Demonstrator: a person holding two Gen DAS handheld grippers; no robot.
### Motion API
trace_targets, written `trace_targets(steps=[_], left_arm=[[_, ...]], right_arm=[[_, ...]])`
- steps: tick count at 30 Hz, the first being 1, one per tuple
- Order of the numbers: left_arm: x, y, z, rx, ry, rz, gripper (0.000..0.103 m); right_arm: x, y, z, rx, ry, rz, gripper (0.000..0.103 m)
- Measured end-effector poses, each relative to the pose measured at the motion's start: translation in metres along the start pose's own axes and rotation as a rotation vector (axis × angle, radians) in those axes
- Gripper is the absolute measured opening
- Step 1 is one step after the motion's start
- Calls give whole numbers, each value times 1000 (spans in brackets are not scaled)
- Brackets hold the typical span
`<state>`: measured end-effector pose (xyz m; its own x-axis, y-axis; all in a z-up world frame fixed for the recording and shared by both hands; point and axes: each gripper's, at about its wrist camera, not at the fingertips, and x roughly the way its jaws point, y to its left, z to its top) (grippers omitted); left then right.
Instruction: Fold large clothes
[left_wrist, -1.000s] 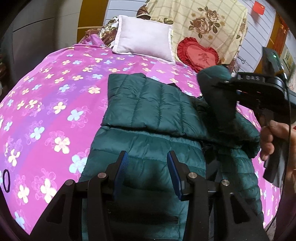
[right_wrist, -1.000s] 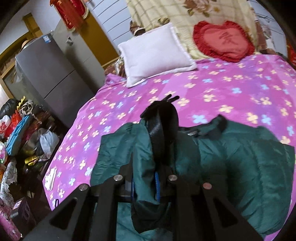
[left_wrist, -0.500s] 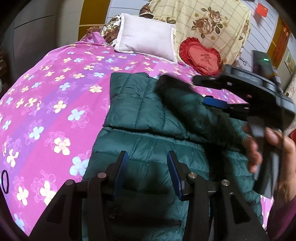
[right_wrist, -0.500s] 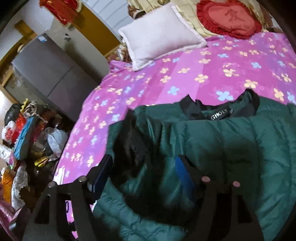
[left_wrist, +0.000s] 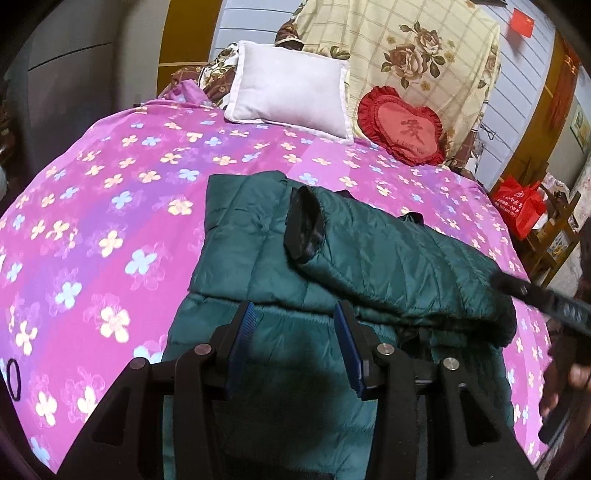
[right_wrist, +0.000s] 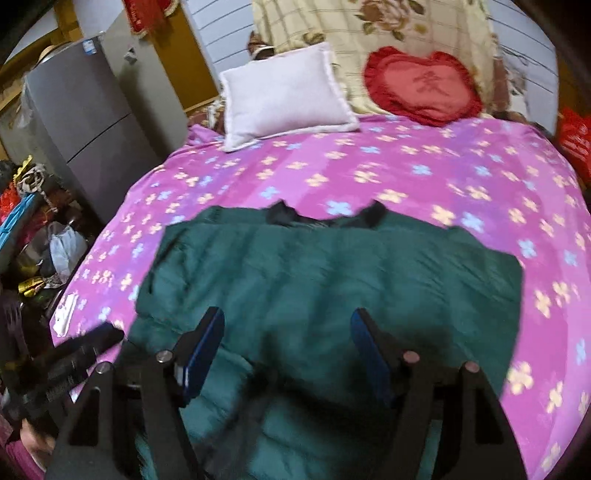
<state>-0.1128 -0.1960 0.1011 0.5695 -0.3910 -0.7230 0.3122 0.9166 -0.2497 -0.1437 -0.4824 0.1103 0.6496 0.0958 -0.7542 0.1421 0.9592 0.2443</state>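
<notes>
A dark green quilted puffer jacket lies on the pink flowered bedspread. One sleeve lies folded across the body, its black cuff pointing up the bed. My left gripper is open and empty, just above the jacket's lower body. My right gripper is open wide and empty above the jacket, whose black collar faces the pillows. Part of the right gripper shows at the right edge of the left wrist view.
A white pillow and a red heart cushion lie at the bed's head. A grey fridge and floor clutter stand left of the bed. A red bag and wooden furniture are at the right.
My right gripper carried the sleeve across the jacket, opened and let it go, then drew back. The sleeve now lies folded over the body. My left gripper stayed open and nearly still.
</notes>
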Motion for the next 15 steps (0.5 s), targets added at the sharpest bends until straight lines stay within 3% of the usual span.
trace_targets(steps=[8,15], left_arm=[[16,-8,19,30,-28,22,50],[37,-11,44,15,-18,-28,51]], right_arm=[[-25,-53,-19,69,-43,-65,74],[-24,-85,-27,149,-59,-86,75]])
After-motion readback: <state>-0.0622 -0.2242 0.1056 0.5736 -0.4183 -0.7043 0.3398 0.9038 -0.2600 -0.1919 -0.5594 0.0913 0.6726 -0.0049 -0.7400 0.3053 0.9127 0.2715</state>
